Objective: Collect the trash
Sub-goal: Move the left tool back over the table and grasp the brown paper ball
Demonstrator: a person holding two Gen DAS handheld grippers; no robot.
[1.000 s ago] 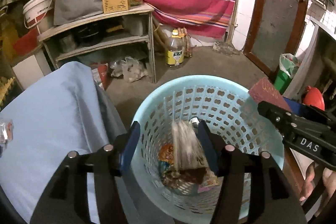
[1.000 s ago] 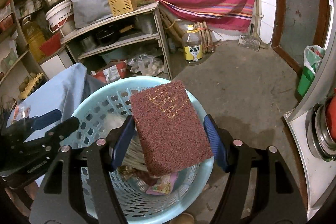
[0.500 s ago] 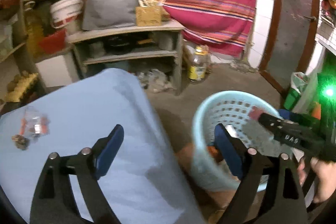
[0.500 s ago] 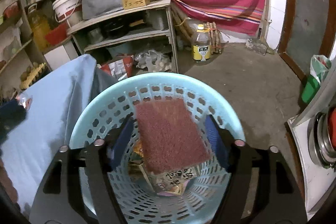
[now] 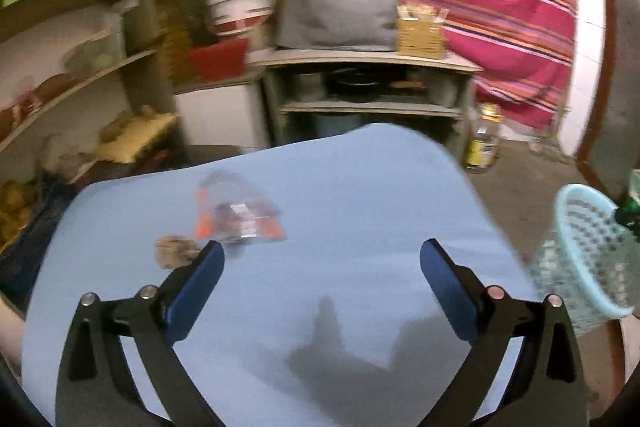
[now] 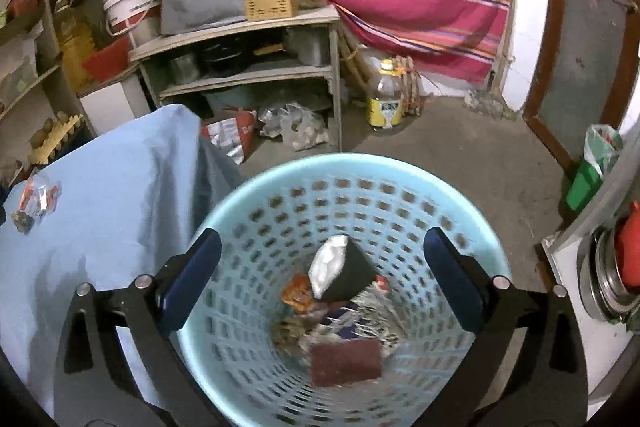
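Two pairs of tongs: both have just been opening and now stand wide, nothing between them.
Left tongs: over the blue-covered surface, empty.
Right tongs: above the basket, empty; red pad lies among wrappers at the bottom.
Remaining trash: clear wrapper and brown crumpled scrap, ahead and left of the left tongs, near its left finger.
Nearer hand: the left, in my judgement.
Room: cluttered shelves, striped cloth, concrete floor.

Blue-covered table, clear wrapper, brown crumpled scrap beside it
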